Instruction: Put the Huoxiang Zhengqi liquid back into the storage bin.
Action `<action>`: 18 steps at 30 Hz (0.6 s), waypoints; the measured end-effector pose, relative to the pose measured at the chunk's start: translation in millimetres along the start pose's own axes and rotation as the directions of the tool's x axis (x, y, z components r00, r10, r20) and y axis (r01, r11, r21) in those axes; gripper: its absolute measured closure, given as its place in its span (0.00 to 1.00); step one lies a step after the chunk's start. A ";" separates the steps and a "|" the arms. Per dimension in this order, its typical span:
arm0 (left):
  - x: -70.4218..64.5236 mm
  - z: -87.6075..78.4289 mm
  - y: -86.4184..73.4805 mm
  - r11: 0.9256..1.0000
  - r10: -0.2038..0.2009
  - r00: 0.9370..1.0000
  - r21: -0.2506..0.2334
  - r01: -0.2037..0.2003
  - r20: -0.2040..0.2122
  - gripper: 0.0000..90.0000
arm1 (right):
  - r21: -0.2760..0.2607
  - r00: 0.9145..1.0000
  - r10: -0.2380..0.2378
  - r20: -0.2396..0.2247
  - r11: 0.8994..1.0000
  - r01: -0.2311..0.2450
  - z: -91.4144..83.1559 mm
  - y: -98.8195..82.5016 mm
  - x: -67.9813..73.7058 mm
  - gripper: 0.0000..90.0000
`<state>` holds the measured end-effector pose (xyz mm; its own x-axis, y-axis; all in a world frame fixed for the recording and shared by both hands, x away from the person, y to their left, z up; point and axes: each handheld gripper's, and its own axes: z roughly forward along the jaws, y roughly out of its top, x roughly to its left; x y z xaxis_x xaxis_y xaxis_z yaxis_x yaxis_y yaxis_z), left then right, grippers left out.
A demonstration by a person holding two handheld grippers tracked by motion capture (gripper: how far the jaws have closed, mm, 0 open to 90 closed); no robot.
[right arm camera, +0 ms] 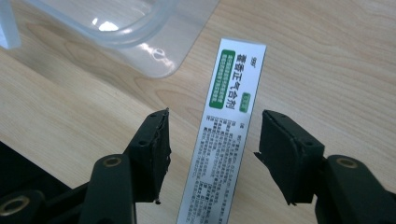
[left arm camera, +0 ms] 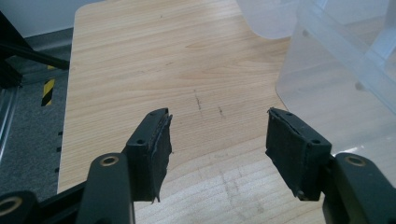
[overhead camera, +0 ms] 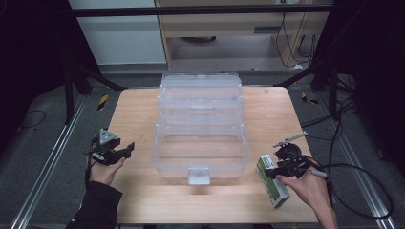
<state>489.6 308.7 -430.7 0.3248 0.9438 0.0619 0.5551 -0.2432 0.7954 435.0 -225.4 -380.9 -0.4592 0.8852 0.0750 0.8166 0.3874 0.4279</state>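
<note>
One clear plastic bin (overhead camera: 200, 143) on table (overhead camera: 138, 114), nothing inside, green-white box (right arm camera: 226, 126) outside it.

one clear plastic bin (overhead camera: 200, 119), one green-and-white box (overhead camera: 273, 182), one wooden table (overhead camera: 138, 119), two grippers.

Person wearing dark sleeve (overhead camera: 98, 202) on left arm; black claws (left arm camera: 219, 144) showing brass-coloured screws, torn pads (left arm camera: 161, 149); black cable (overhead camera: 363, 191) trailing.
</note>
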 end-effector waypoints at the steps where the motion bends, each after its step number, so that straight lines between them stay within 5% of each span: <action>1: -0.2 0.2 -0.1 1.000 0.000 1.000 0.000 0.000 -0.001 0.44 | 0.012 1.000 -0.001 0.001 1.000 0.001 0.5 0.1 0.1 0.50; 18: -0.6 1.4 -1.0 1.000 0.006 1.000 0.008 -0.006 -0.002 0.44 | 0.091 1.000 0.001 -0.001 0.996 -0.001 11.0 0.7 -2.4 0.56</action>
<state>489.8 308.1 -432.4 0.3262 0.9429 0.0676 0.5593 -0.2502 0.7903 440.5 -224.3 -390.7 -0.4590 0.8852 0.0763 0.8452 0.4086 0.3446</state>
